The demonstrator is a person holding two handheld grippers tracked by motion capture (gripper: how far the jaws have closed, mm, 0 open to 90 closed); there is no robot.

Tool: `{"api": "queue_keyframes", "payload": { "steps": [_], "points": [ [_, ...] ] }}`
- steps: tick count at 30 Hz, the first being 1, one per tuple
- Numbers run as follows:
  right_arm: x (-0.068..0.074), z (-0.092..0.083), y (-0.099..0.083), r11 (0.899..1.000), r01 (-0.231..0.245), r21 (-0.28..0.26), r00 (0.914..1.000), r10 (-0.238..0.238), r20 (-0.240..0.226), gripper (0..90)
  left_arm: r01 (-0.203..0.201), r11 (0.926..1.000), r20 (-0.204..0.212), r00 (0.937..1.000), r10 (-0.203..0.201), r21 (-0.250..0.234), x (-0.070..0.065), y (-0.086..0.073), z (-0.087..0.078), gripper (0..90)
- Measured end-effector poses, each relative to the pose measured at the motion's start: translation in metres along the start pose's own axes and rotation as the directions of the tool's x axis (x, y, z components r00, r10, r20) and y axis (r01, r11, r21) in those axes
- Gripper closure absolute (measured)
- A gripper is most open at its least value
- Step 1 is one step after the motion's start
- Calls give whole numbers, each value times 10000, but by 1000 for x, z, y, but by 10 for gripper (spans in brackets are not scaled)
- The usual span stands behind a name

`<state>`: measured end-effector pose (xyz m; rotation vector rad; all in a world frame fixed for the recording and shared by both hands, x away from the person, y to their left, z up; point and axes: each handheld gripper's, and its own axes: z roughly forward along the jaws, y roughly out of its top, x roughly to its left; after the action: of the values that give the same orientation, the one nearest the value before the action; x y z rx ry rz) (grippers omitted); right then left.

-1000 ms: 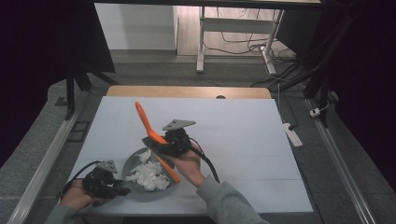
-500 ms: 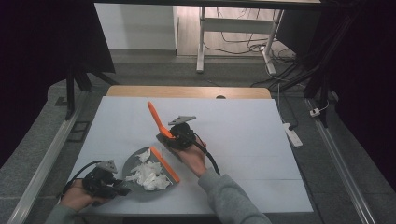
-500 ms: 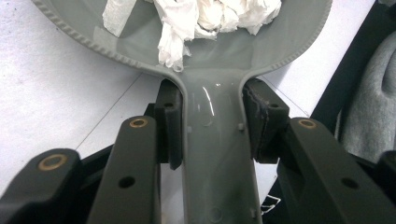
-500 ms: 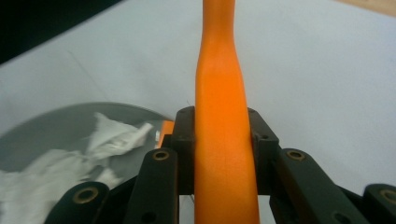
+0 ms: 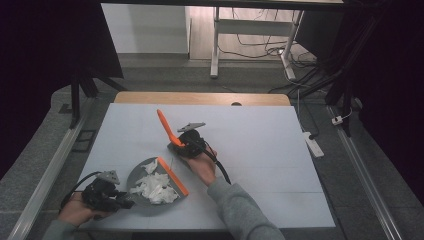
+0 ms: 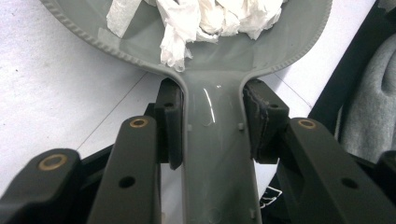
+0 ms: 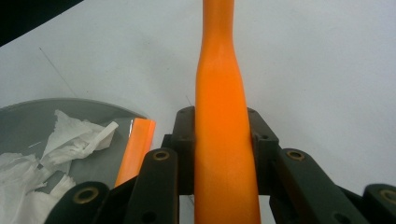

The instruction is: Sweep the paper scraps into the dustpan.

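Observation:
A grey dustpan (image 5: pixel 142 172) lies flat at the table's near left, with crumpled white paper (image 5: pixel 152 187) in it and an orange strip (image 5: pixel 172 176) along its right lip. My left gripper (image 5: pixel 102 192) is shut on the dustpan's handle (image 6: pixel 215 154), one pad on each side, and the paper (image 6: pixel 196 18) lies just beyond. My right gripper (image 5: pixel 187 142) hangs over the table's middle, shut on an orange handle (image 5: pixel 166 127) that slants up and to the far left. In the right gripper view this handle (image 7: pixel 222 116) runs straight between the jaws, with the dustpan (image 7: pixel 46 116) at lower left.
The white table top (image 5: pixel 260 140) stretches wide to the right and far side, ending in a wooden strip (image 5: pixel 200 98). A power strip (image 5: pixel 312 142) lies on the floor to the right. Metal rails run along both sides of the table.
My right gripper has carried the orange handle away from the dustpan, toward the far right. The left gripper and the dustpan have stayed put.

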<state>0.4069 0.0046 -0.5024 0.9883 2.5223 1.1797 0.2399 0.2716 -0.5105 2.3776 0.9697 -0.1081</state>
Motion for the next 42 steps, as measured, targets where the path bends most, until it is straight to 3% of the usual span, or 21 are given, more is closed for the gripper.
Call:
{"api": "queue_keyframes", "payload": {
  "steps": [6,11,15,18,20,26,34,38,42],
  "points": [
    [5,4,1,10000,28,31,9997,-27,-244,698,56,10000,41,10000,-56,43,1,-2,-1,617],
    [23,9,2,9990,416,154,9966,-403,-724,697,101,9999,44,9999,-101,31,1,-1,1,617],
    [42,4,2,9997,225,127,9810,-196,-1931,697,115,9999,27,9999,-115,28,1,0,2,617],
    [55,-6,2,9977,670,-61,9713,-666,-2284,697,145,9999,-25,9999,-145,-15,0,0,3,617],
    [57,-16,4,9973,668,-302,9666,-722,-2458,697,152,9999,-11,9999,-152,-55,1,0,4,617],
    [46,-42,7,9949,621,-797,9728,-782,-2179,697,240,9994,-28,9997,-240,-237,0,-1,9,617],
    [28,-60,-3,9956,391,-855,9818,-542,-1818,697,200,9982,-109,9997,-207,-562,0,-2,12,617],
    [29,-59,-6,9973,166,-710,9800,-303,-1969,697,254,9980,-117,9996,-261,-583,-1,0,13,617],
    [37,-55,-7,9973,360,-641,9720,-498,-2295,697,253,9980,-122,9996,-260,-583,-1,-1,13,617]
  ]
}}
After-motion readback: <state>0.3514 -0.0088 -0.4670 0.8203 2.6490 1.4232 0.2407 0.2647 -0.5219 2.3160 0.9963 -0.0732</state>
